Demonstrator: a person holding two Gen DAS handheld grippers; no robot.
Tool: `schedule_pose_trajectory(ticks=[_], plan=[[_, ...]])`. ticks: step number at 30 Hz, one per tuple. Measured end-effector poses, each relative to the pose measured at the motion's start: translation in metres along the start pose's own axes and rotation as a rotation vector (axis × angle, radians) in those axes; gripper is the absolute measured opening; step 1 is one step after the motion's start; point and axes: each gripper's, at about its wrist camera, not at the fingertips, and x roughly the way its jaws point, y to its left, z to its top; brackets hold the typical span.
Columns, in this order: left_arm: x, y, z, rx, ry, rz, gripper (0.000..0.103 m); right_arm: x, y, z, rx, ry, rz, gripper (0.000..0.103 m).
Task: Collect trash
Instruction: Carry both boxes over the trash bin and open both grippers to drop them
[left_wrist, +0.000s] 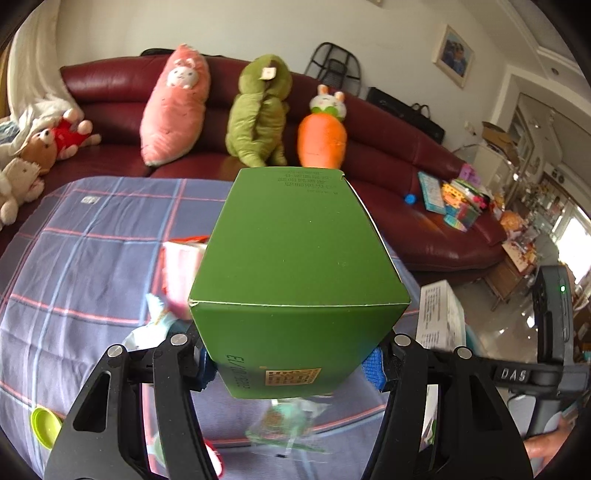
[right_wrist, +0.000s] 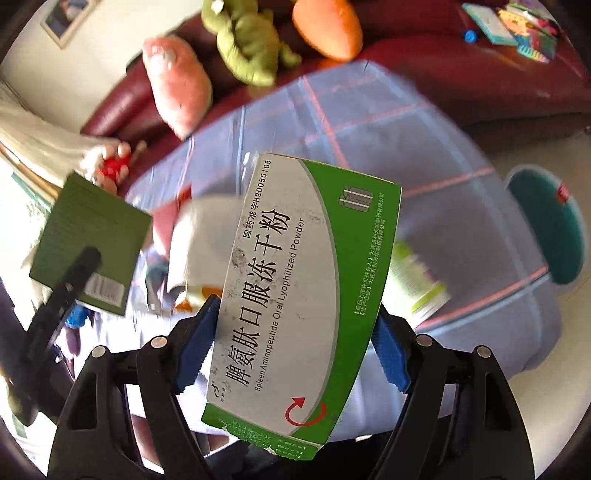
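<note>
Left wrist view, nearest first: the left gripper (left_wrist: 291, 363) has its jaws partly closed on the near end of a dark green carton (left_wrist: 295, 266), the blue pads (left_wrist: 373, 365) pressing its two side faces, so the box sits clear of the checked blue cloth (left_wrist: 92, 258) and its long axis runs straight out from the fingers toward the sofa (left_wrist: 406, 166). Under and behind it lie crumpled wrappers (left_wrist: 288, 424), a pink-and-white pack (left_wrist: 181, 273) and a yellow-green lid (left_wrist: 44, 424) at the cloth's left edge; these look like the trash not yet collected. In the right wrist view the right gripper (right_wrist: 291, 354) is closed about half-way on a white-and-green medicine box (right_wrist: 295, 295), gripped across its width near the lower end, its long axis likewise pointing away from the fingers and tilted a little to the right. Past it the green carton appears at the left, well apart, with the left gripper's finger across it. Farther right, on the cloth, lie a blurred green-and-white packet (right_wrist: 417, 284) and a round teal object (right_wrist: 550, 229). No bin shows in either view, so which hand is closer to the drop point cannot be told. The plush toys (left_wrist: 255, 110) rest on the sofa beyond.
</note>
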Motion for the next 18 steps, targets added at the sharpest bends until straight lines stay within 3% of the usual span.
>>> schedule_pose_trajectory(ticks=[6, 10, 18], plan=[[0.023, -0.072, 0.014, 0.076, 0.027, -0.087, 0.062, -0.053, -0.07, 0.03, 0.084, -0.121, -0.045, 0.074], [0.055, -0.131, 0.018, 0.143, 0.07, -0.155, 0.062, -0.083, -0.146, 0.044, 0.187, -0.182, -0.123, 0.074], [0.133, -0.24, 0.022, 0.235, 0.15, -0.248, 0.062, -0.088, -0.283, 0.059, 0.336, -0.191, -0.248, 0.074]])
